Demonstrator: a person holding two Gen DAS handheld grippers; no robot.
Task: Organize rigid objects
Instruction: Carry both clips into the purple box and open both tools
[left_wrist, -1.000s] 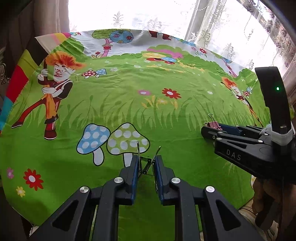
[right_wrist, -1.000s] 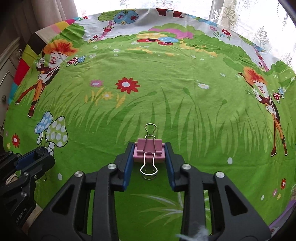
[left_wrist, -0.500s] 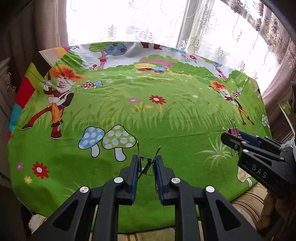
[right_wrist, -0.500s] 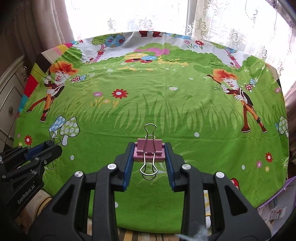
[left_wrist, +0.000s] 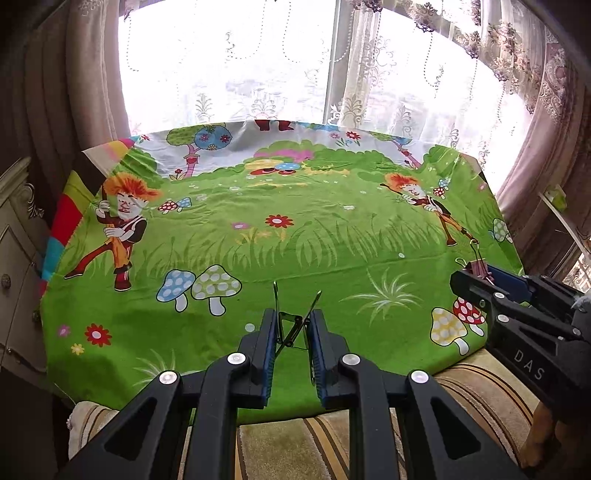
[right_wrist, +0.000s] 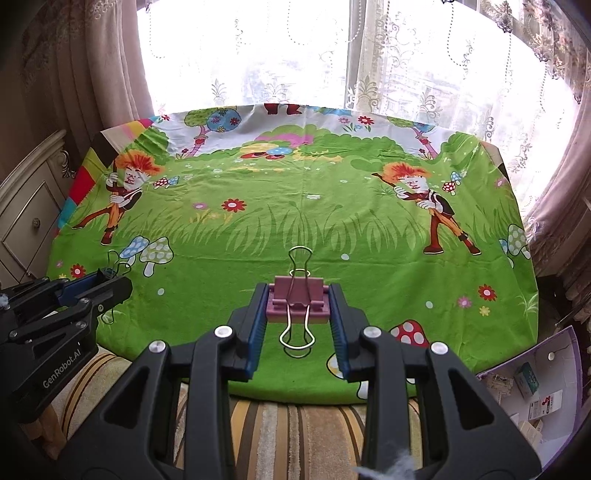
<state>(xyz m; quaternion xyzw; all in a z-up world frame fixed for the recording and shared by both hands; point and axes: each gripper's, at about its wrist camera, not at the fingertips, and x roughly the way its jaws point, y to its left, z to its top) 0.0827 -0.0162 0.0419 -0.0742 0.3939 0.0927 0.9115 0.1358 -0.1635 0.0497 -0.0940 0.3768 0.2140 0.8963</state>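
Observation:
My left gripper is shut on a dark green binder clip, its wire handles sticking up and forward. My right gripper is shut on a pink binder clip, one wire handle pointing forward and one back. Both are held in the air above the near edge of the table covered with a green cartoon cloth. The right gripper shows in the left wrist view at the right edge, with the pink clip in it. The left gripper shows in the right wrist view at the left.
A striped beige rug lies below the table's near edge. A white cabinet stands to the left. An open box of small packages sits on the floor at the right. Curtains and a bright window are behind the table.
Both grippers have pulled back and up from over the cloth, each with its clip. The whole table and the rug have come into view.

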